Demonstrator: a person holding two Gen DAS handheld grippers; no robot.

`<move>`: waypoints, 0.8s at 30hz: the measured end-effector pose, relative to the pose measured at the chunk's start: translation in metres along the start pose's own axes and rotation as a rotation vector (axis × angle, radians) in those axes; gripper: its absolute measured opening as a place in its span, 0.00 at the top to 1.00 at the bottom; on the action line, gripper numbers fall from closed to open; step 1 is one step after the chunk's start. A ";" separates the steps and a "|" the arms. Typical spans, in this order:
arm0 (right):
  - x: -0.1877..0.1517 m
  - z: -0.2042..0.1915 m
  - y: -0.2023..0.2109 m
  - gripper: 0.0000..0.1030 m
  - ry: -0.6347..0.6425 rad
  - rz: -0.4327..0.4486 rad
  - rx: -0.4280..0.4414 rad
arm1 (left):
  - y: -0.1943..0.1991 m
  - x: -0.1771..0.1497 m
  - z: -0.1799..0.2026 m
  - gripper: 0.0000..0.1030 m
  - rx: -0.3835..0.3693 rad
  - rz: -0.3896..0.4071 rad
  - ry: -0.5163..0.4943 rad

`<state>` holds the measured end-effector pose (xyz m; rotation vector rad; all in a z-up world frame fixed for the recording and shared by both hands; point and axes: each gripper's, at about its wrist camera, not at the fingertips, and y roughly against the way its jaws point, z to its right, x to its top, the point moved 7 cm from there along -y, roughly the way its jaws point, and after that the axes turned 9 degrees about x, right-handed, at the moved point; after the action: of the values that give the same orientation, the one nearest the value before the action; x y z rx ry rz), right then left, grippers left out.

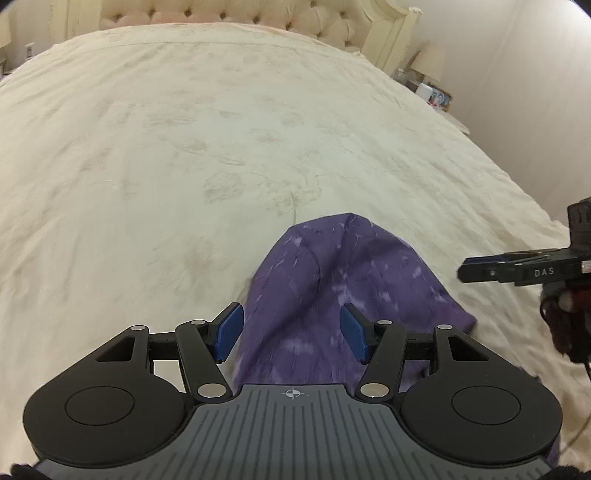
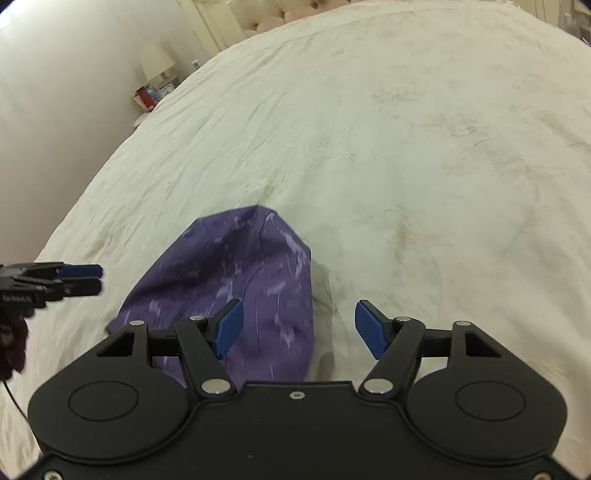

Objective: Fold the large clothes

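Observation:
A purple mottled garment [image 1: 332, 288] lies bunched on the cream bed cover [image 1: 184, 147]; it also shows in the right wrist view [image 2: 236, 273]. My left gripper [image 1: 291, 332] is open and empty, hovering over the garment's near part. My right gripper [image 2: 299, 328] is open and empty, above the garment's right edge and the bare cover. The right gripper [image 1: 476, 267] shows at the right edge of the left wrist view. The left gripper [image 2: 92, 278] shows at the left edge of the right wrist view.
A tufted cream headboard [image 1: 236, 14] stands at the far end of the bed. A nightstand with a lamp [image 1: 428, 59] and small items sits beside the bed; the lamp also shows in the right wrist view [image 2: 157, 61]. The bed cover [image 2: 406, 129] spreads wide around the garment.

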<state>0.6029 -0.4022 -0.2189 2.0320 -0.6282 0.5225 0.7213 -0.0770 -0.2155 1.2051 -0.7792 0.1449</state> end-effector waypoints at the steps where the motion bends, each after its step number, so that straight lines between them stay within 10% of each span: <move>1: 0.004 0.001 -0.009 0.31 -0.011 -0.004 0.005 | -0.014 0.003 0.004 0.45 0.001 -0.018 -0.010; 12: 0.012 0.015 -0.057 0.49 -0.066 -0.049 -0.015 | -0.081 0.009 -0.012 0.48 0.095 -0.146 -0.034; 14: 0.012 0.017 -0.057 0.74 -0.091 -0.041 -0.010 | -0.085 0.005 -0.016 0.73 0.044 -0.155 -0.011; 24: 0.008 -0.026 -0.009 0.87 0.112 0.039 -0.019 | 0.012 -0.005 -0.005 0.86 0.071 0.134 -0.145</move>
<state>0.6120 -0.3778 -0.2075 1.9610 -0.6045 0.6460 0.7137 -0.0669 -0.2101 1.2409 -0.9895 0.1980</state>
